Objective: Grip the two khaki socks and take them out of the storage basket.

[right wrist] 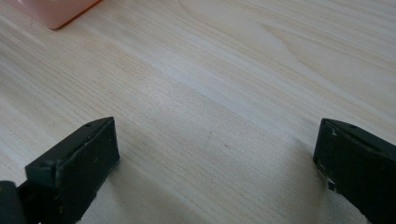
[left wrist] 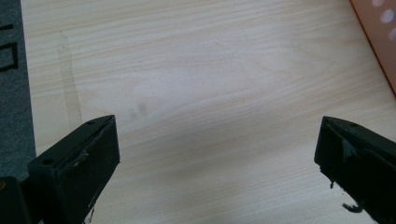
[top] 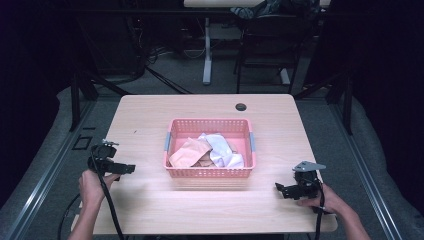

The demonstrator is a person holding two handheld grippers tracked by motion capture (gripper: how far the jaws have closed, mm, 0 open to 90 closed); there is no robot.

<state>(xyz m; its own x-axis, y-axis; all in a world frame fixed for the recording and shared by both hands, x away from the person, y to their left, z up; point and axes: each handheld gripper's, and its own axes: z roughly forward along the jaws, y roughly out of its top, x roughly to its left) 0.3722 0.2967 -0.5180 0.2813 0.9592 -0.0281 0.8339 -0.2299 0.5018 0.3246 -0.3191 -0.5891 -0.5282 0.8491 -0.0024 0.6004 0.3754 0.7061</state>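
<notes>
A pink plastic basket (top: 209,172) stands at the middle of the wooden table (top: 150,115), holding crumpled cloths, one tan (top: 189,152) and one white (top: 220,150). My left gripper (top: 129,169) rests on the table left of the basket, held by a hand. In the left gripper view its jaws stand wide apart, left gripper (left wrist: 217,154) open over bare wood, with the basket's corner (left wrist: 378,37) at the top right. My right gripper (top: 280,190) sits near the front right, also open (right wrist: 217,154) with nothing between its jaws; the basket's corner (right wrist: 56,11) shows top left.
A dark round cable hole (top: 241,106) sits near the table's far edge. Cables trail from both grippers off the front edge. Beyond the table stand desk legs (top: 207,50) and a chair (top: 270,35) on grey floor. Metal rails run along both sides.
</notes>
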